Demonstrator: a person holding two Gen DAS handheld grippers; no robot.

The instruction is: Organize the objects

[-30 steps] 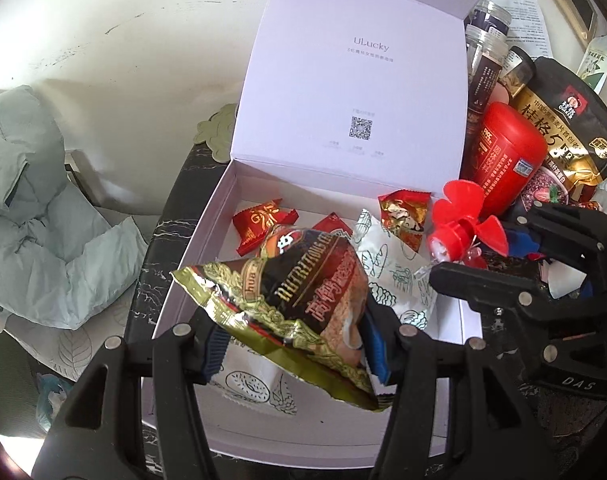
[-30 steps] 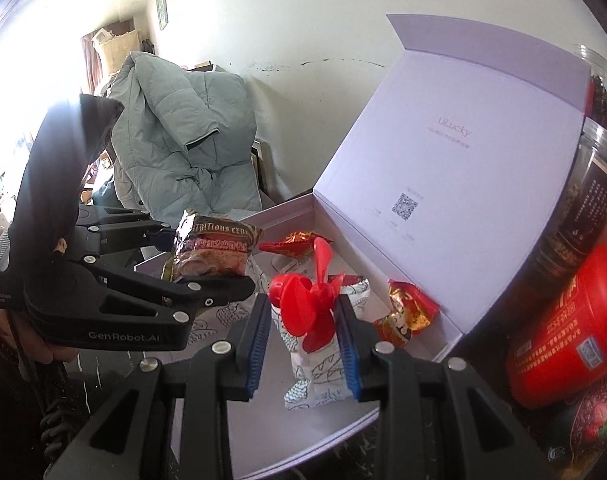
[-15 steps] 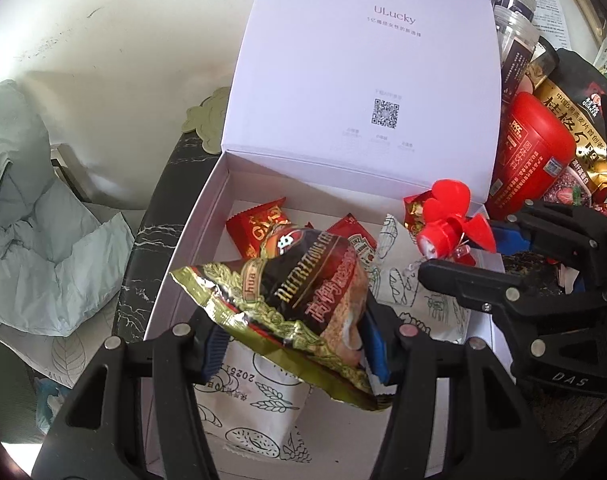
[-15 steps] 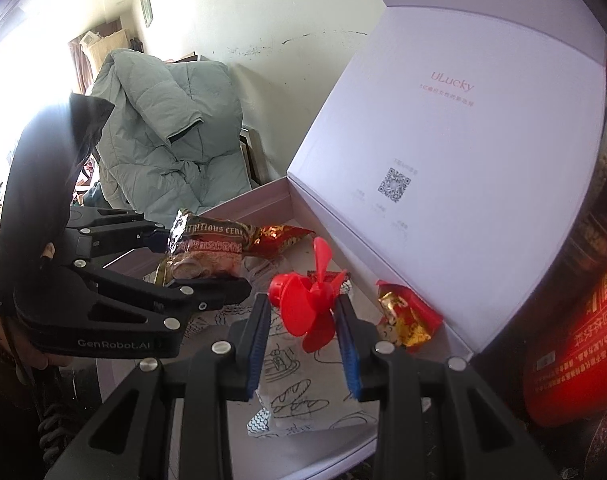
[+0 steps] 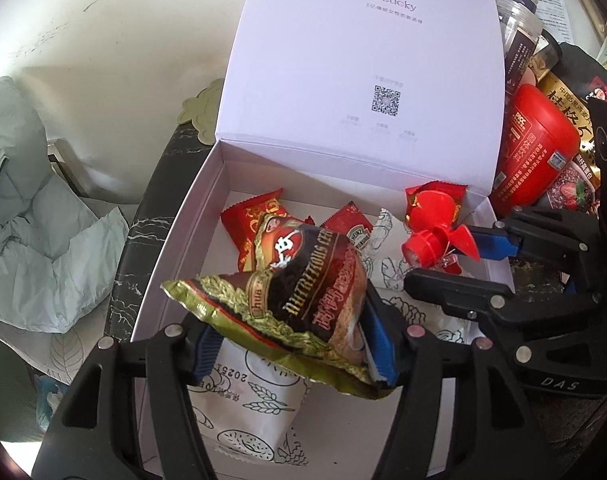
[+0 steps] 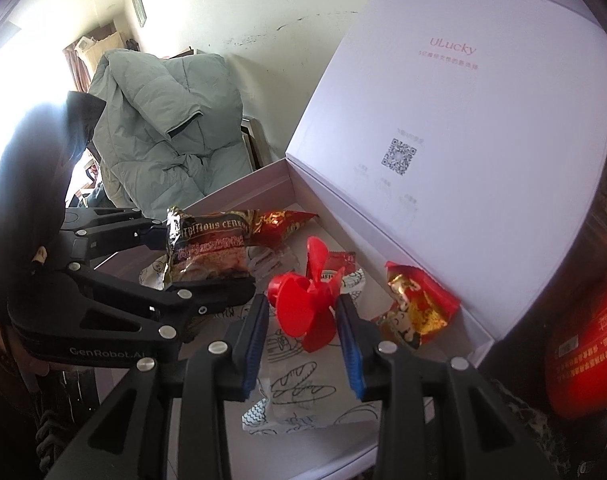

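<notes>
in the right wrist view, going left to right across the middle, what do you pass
left gripper with jaws opening around the cereal packet → red propeller between the right gripper jaws, also opening → red and gold candy wrapper → box lid → red canister

Left hand-held gripper (image 5: 291,344) and right hand-held gripper (image 6: 303,336) angle downward, jaws opening.

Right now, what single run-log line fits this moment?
left gripper: jaws opening, cereal packet between them | right gripper: jaws opening, red fan between them | both over open white box
</notes>
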